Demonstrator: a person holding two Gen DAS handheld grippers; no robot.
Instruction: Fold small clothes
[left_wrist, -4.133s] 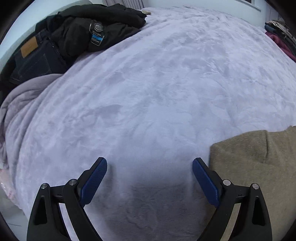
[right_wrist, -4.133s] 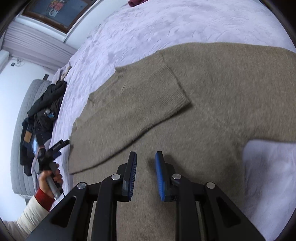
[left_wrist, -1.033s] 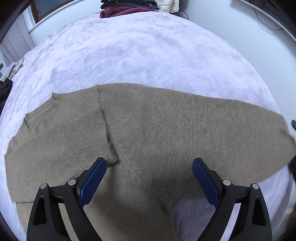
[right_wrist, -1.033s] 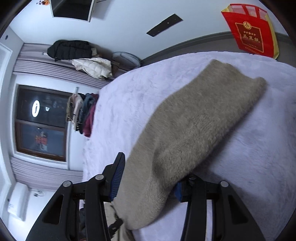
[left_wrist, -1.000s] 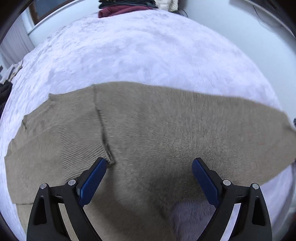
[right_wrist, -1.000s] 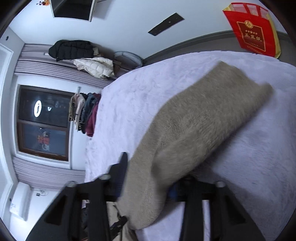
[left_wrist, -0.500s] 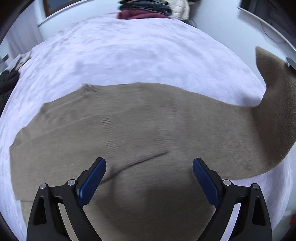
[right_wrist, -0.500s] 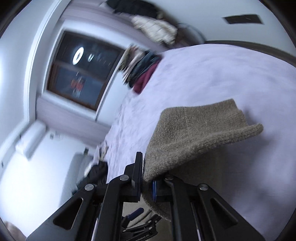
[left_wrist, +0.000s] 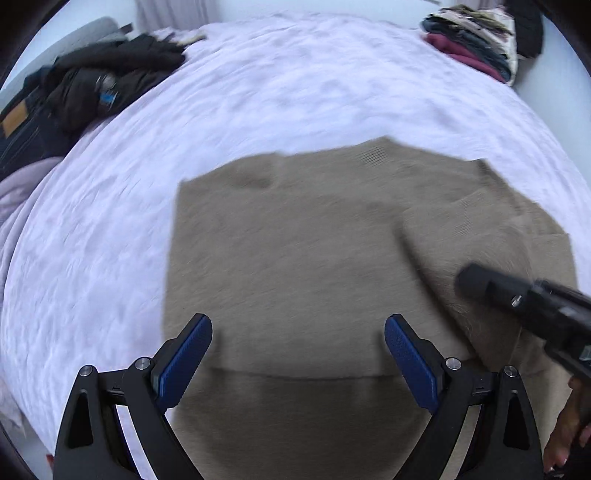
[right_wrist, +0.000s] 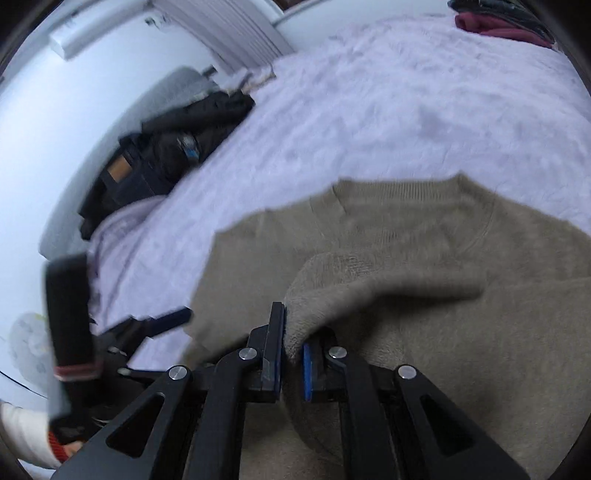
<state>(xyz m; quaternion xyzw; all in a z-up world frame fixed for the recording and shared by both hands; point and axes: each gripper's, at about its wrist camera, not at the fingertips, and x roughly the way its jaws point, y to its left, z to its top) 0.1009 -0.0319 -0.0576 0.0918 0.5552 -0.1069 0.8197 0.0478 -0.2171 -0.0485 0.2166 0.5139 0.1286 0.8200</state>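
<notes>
Carrying a sleeve (right_wrist: 388, 284) across the sweater (left_wrist: 295, 251), right gripper (right_wrist: 293, 354) clenched; left gripper (left_wrist: 297, 350) released at 6 o'clock; folding remains.

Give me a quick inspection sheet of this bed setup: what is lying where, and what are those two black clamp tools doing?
Surface: pale lilac fleece blanket covering the bed.
Job's things: tan knit sweater spread flat; one sleeve lifted over its body.
Clutter: dark jacket and jeans pile at the far left; folded clothes stack at the far right.
Grippers: left gripper open, empty, above the sweater; right gripper shut on the sleeve.
Cables: nothing seen.
Surroundings: white wall, pleated curtain; a white sleeve with a red cuff at the left gripper.
</notes>
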